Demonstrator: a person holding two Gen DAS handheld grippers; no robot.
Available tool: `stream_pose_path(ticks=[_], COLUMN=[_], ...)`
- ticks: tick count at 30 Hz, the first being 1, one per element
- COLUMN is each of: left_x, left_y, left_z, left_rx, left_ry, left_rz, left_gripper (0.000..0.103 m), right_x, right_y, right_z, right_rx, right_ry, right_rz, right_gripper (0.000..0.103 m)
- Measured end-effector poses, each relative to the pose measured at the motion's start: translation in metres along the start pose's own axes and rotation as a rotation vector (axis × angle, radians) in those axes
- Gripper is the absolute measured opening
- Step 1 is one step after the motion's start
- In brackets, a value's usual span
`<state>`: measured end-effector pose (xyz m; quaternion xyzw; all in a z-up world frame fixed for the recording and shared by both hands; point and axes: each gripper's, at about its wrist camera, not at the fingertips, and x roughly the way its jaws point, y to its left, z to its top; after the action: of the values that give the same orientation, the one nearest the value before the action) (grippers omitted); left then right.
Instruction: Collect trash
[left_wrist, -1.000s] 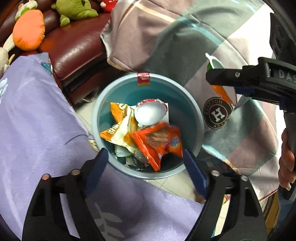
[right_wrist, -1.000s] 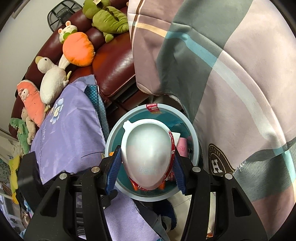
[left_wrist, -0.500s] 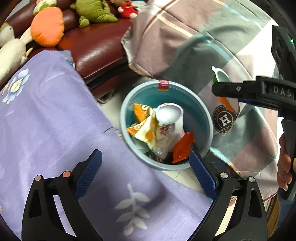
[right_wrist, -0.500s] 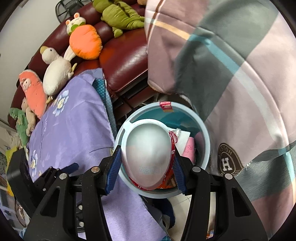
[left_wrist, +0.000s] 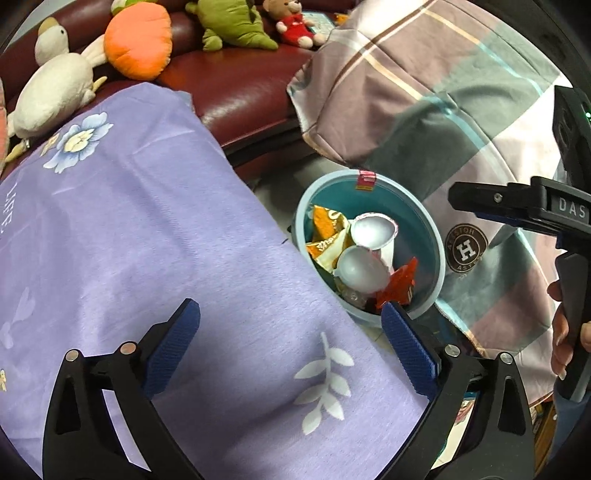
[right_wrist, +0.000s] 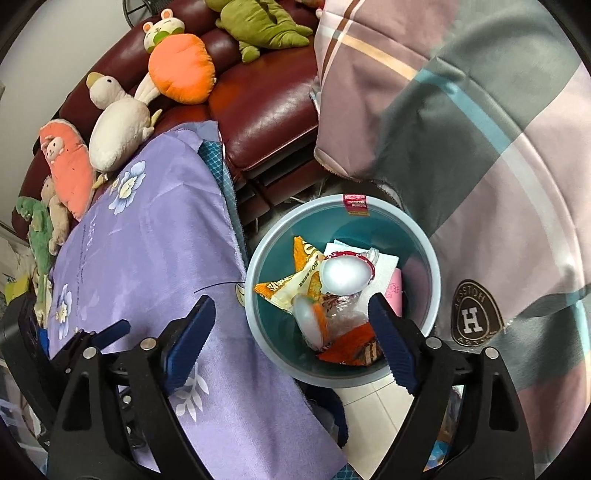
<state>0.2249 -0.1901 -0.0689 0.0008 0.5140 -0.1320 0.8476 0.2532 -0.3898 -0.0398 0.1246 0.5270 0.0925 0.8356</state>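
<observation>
A blue round trash bin stands on the floor between the purple-covered table and a plaid blanket. Inside lie two white plastic cups, the second lower, with yellow-orange and red snack wrappers. My left gripper is open and empty over the purple cloth, left of the bin. My right gripper is open and empty above the bin's near rim; its side also shows in the left wrist view.
A purple flowered cloth covers the table at left. A dark red leather sofa with plush toys sits behind. A plaid blanket hangs right of the bin. Tiled floor shows below it.
My right gripper opened and the white cup it held dropped into the bin. My left gripper drew back left over the purple cloth, away from the bin.
</observation>
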Motion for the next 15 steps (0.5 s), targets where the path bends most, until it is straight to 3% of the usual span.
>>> stream_pose_path(ticks=[7,15], left_x=[-0.013,-0.047], left_y=[0.009,0.018], left_z=[-0.010,-0.028], left_rx=[-0.034,-0.065], left_ry=[0.005,-0.041], left_rz=[0.009,0.038], left_gripper=[0.099,0.099], right_x=[-0.016,-0.042], right_y=[0.016,0.047], right_z=[-0.016,-0.046], right_rx=[-0.048,-0.157], right_ry=[0.000,-0.018], right_rz=[-0.027,-0.102], right_gripper=[0.095,0.096])
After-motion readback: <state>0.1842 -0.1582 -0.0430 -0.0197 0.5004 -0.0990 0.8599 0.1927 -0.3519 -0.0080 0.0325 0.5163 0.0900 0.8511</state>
